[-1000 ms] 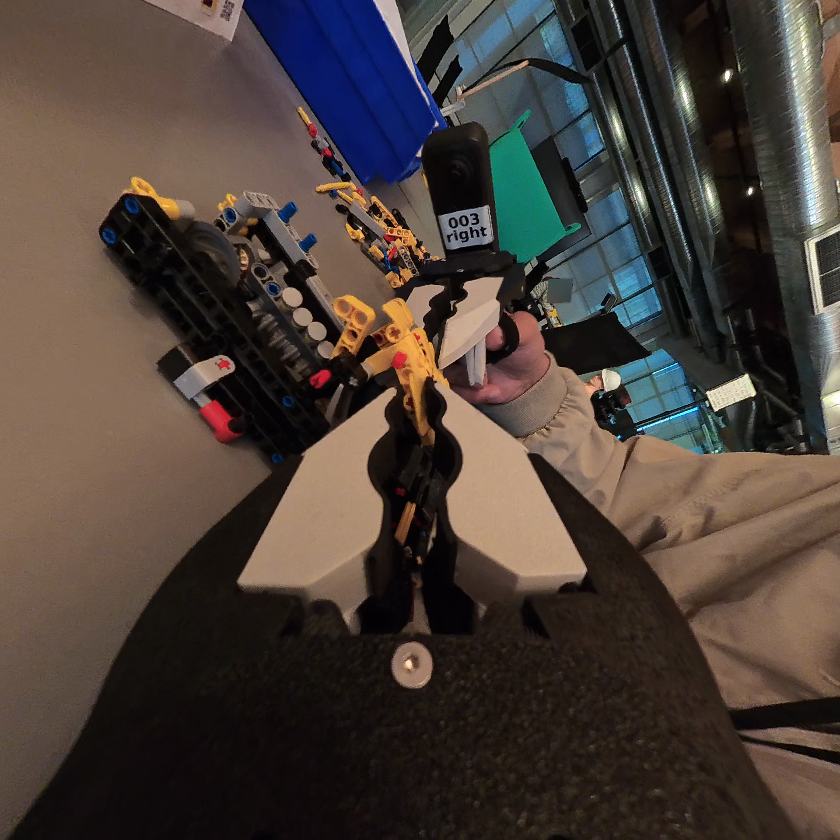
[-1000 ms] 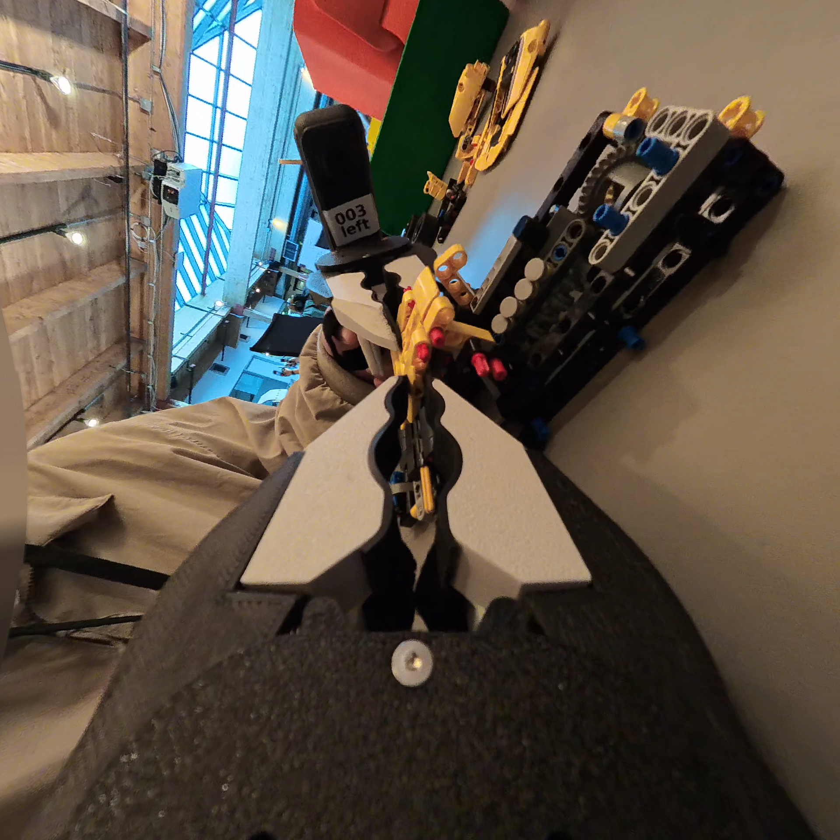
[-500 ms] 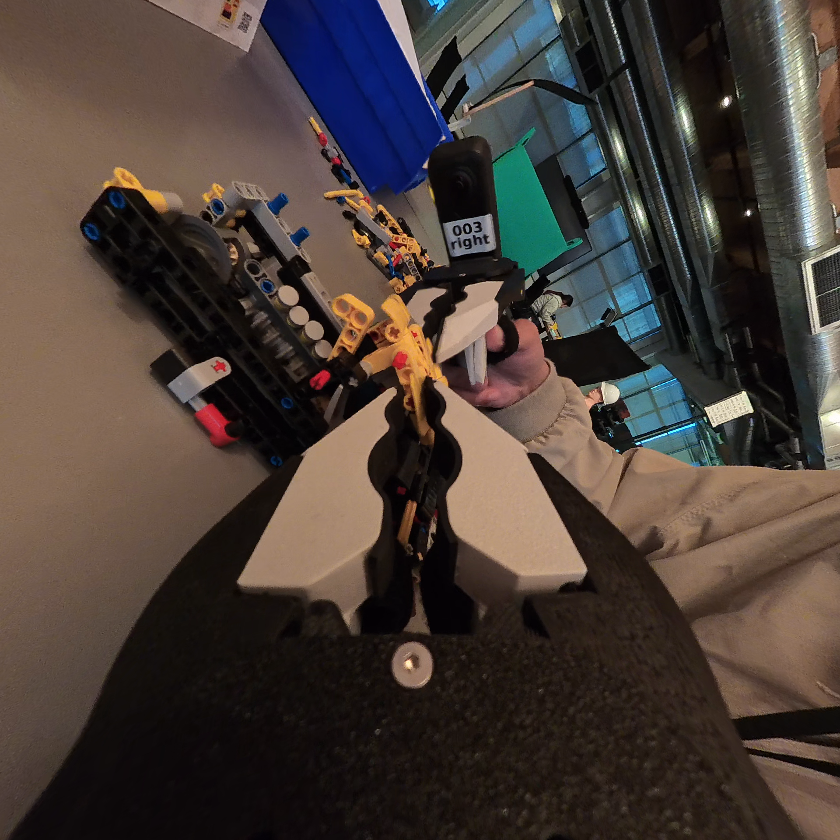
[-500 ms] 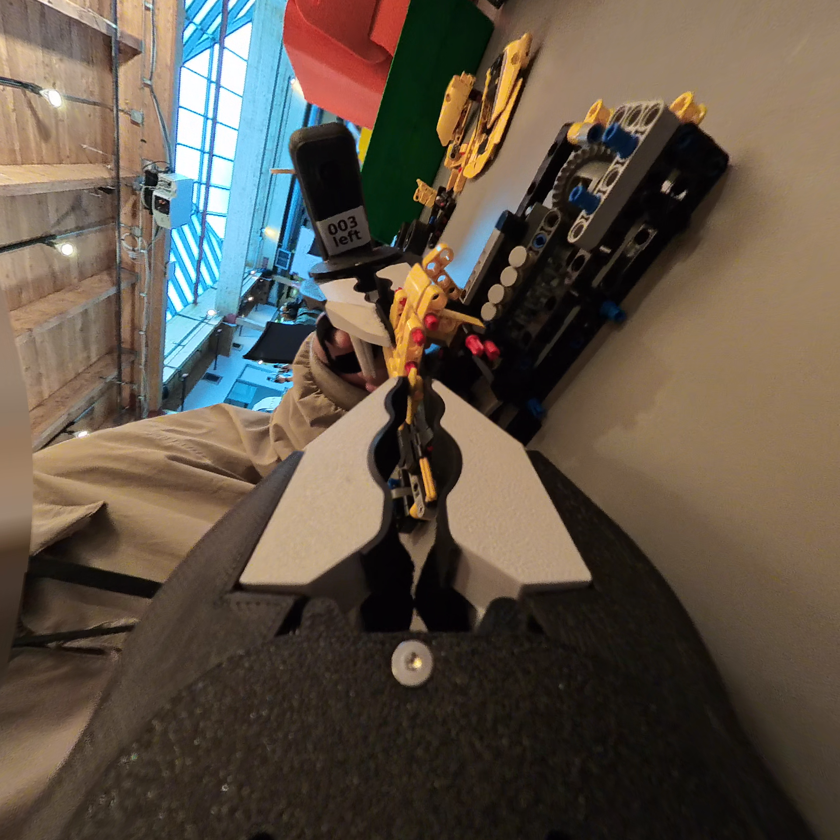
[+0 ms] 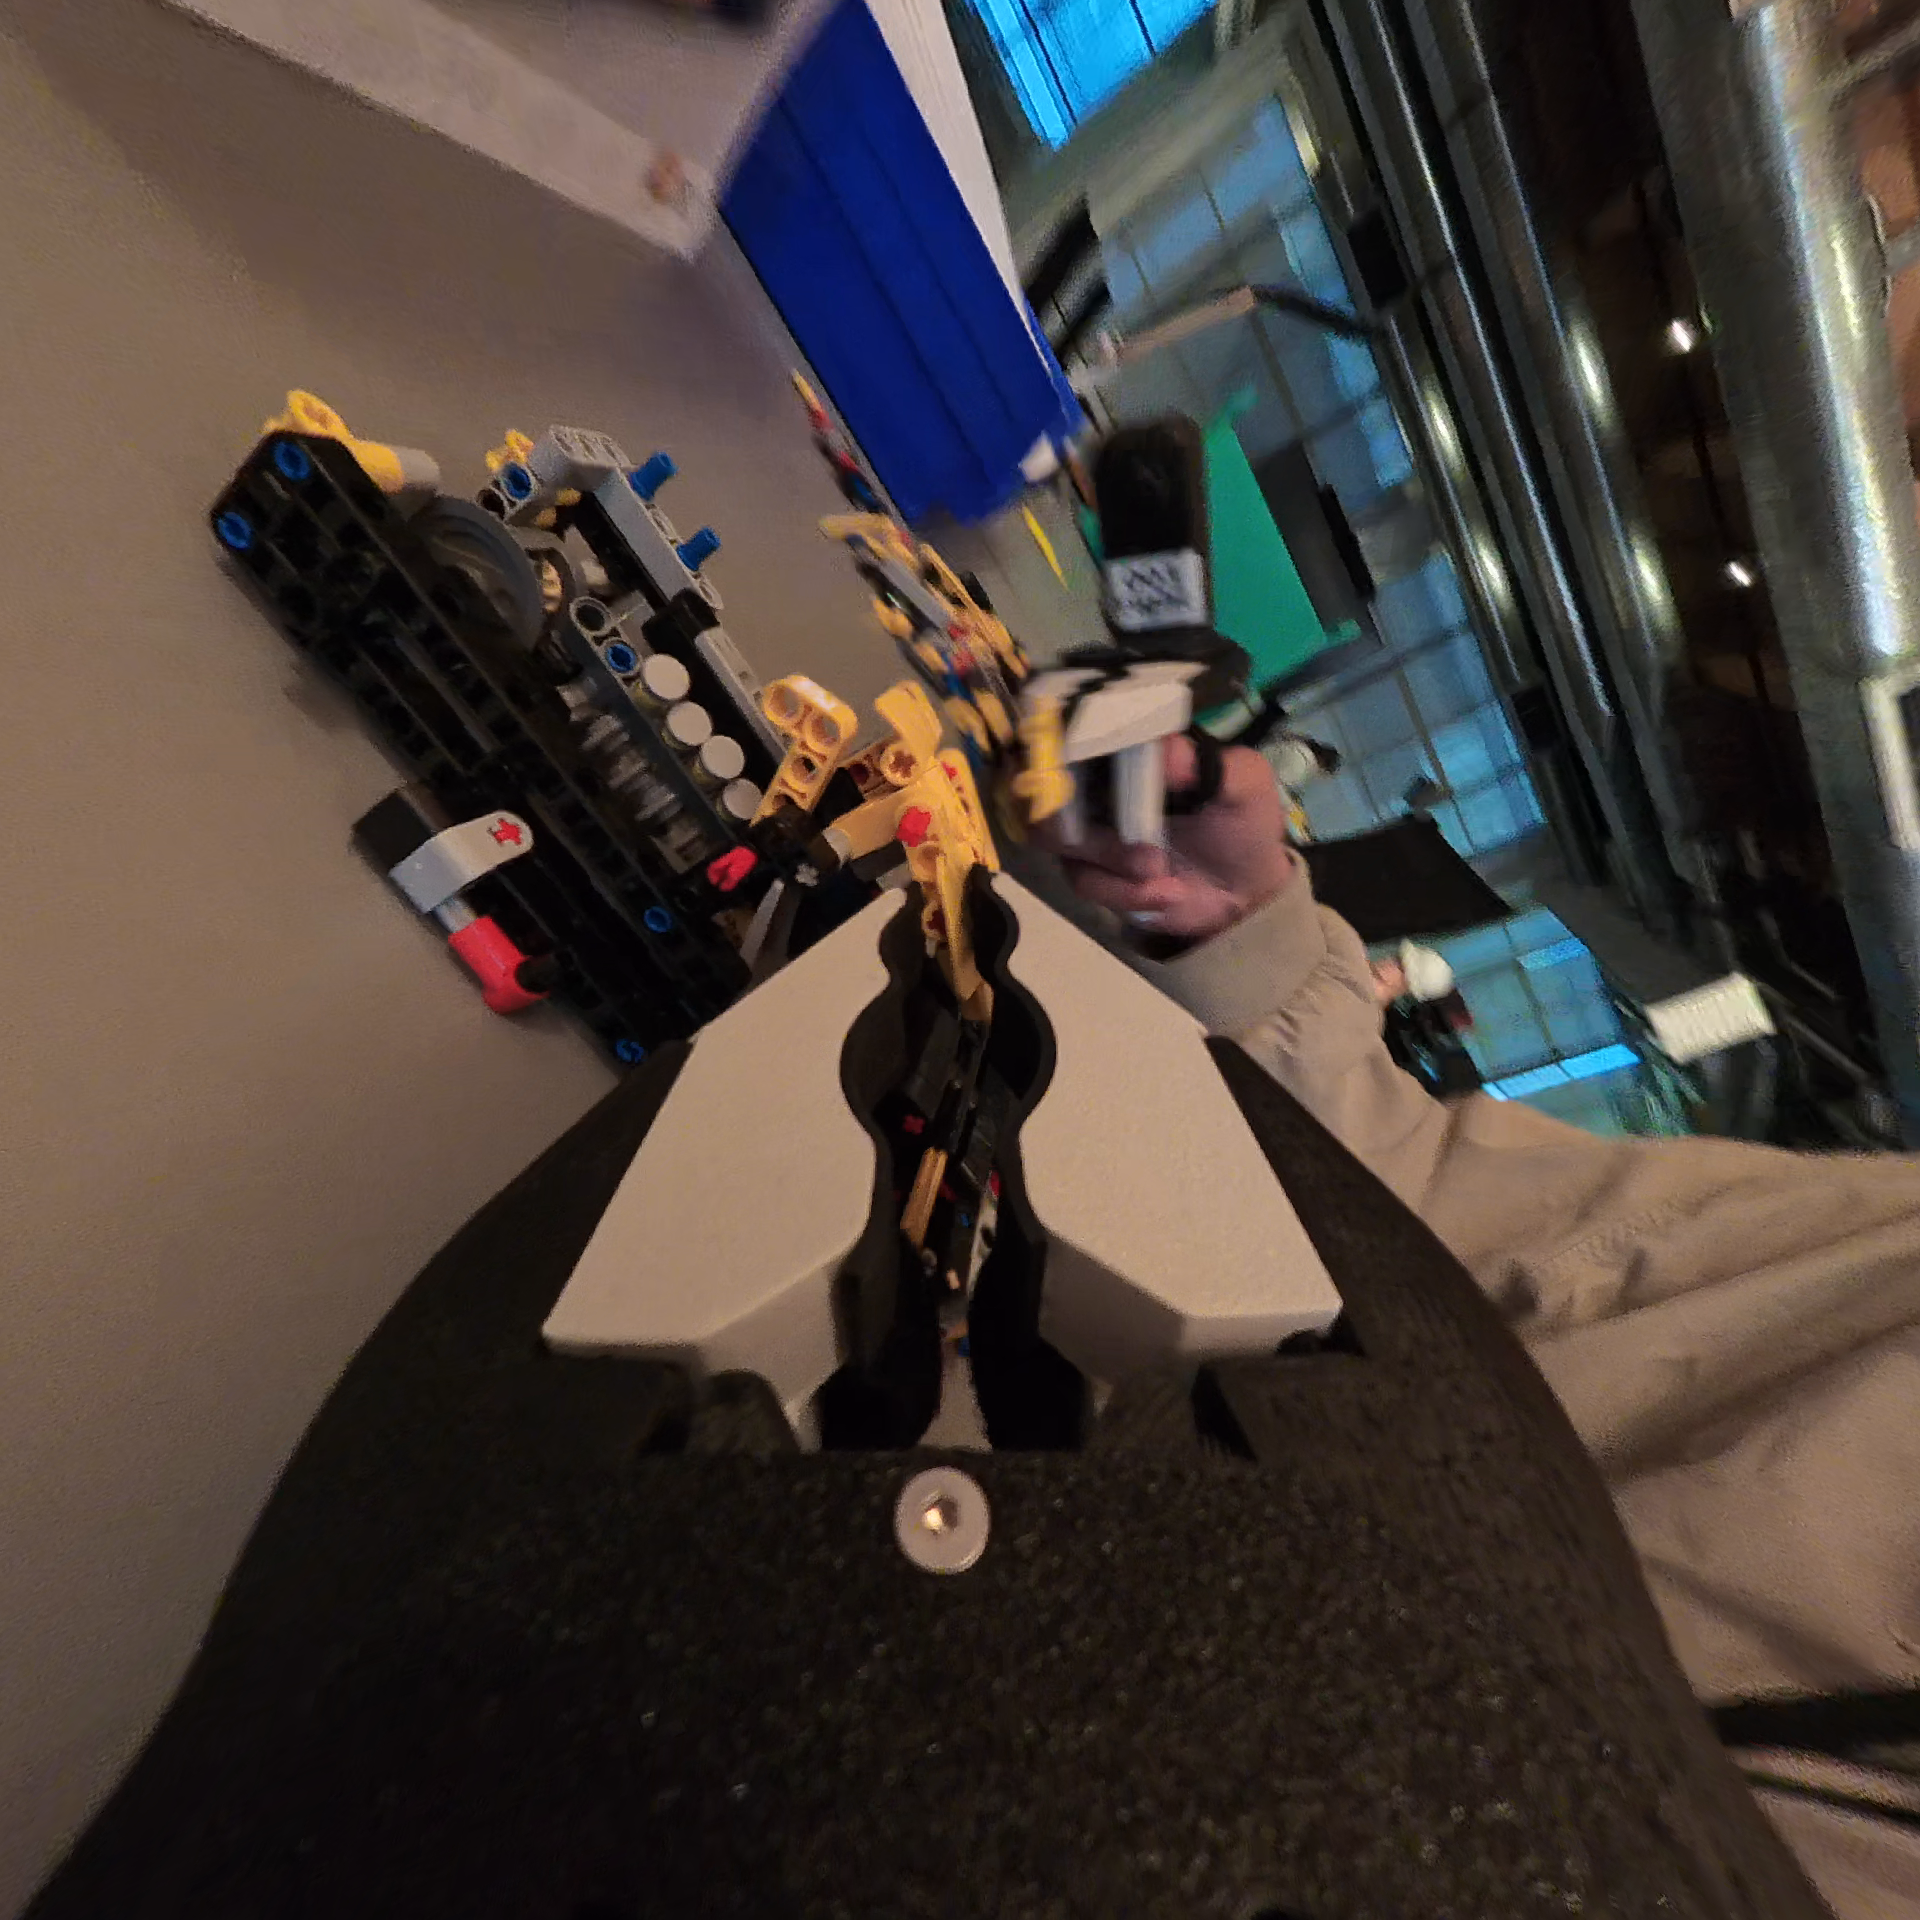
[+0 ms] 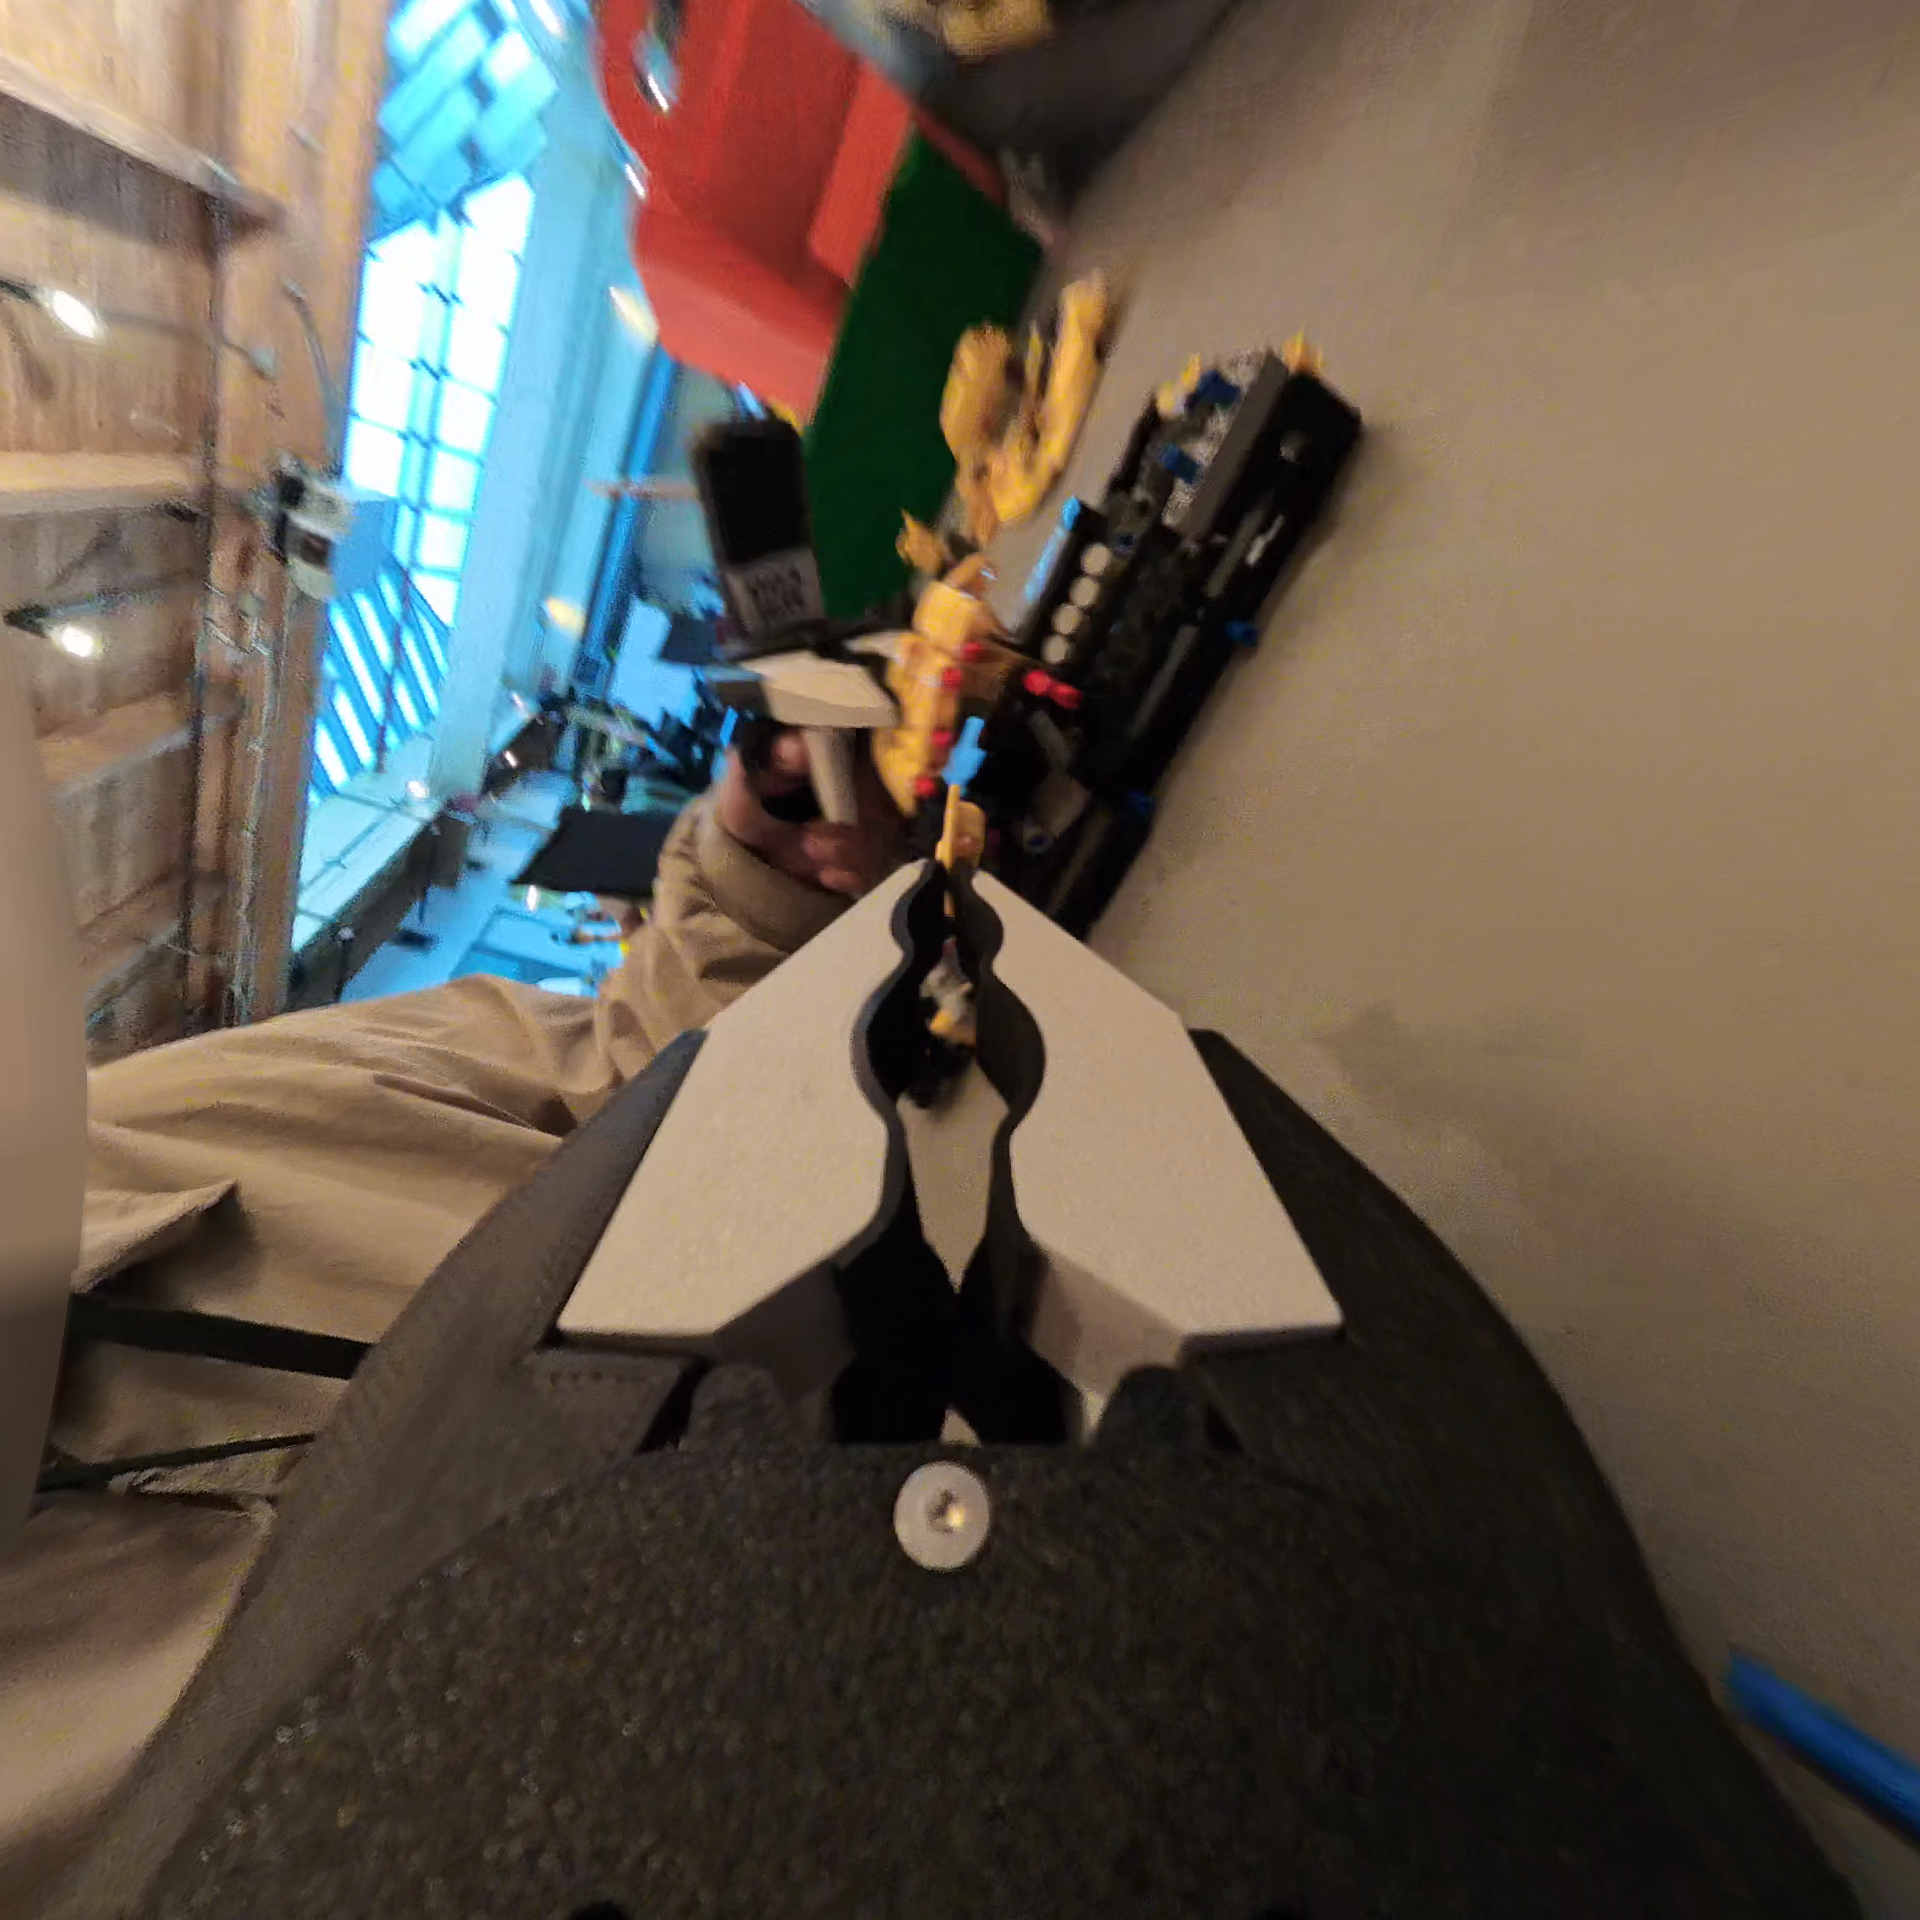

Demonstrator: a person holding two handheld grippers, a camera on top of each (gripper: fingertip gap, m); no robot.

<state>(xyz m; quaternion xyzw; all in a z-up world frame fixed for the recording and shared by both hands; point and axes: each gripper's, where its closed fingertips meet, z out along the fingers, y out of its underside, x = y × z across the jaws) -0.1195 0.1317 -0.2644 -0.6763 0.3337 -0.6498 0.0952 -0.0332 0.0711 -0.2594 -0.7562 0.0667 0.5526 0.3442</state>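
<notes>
- Left gripper point(image 5: 961, 894): jaws clamped on yellow brick subassembly point(image 5: 935, 831).
- Right gripper point(image 6: 951, 883): jaws clamped on small yellow piece point(image 6: 958, 831).
- Black brick chassis point(image 5: 499, 665) rests on table point(image 5: 156, 1143) just beside.

a plain grey table point(image 5: 208, 935) holds the toys. a big black brick model point(image 5: 488, 707) with blue pins and grey parts lies on it. a small grey and red piece point(image 5: 468, 883) sits just beside the model, on its near side. farther off lie small yellow brick parts point(image 5: 925, 603), and a blue box point(image 5: 883, 312) at the far end. in the right wrist view, a green board point(image 6: 914, 374) and a yellow brick shape point(image 6: 1029, 416) lie past the model.
</notes>
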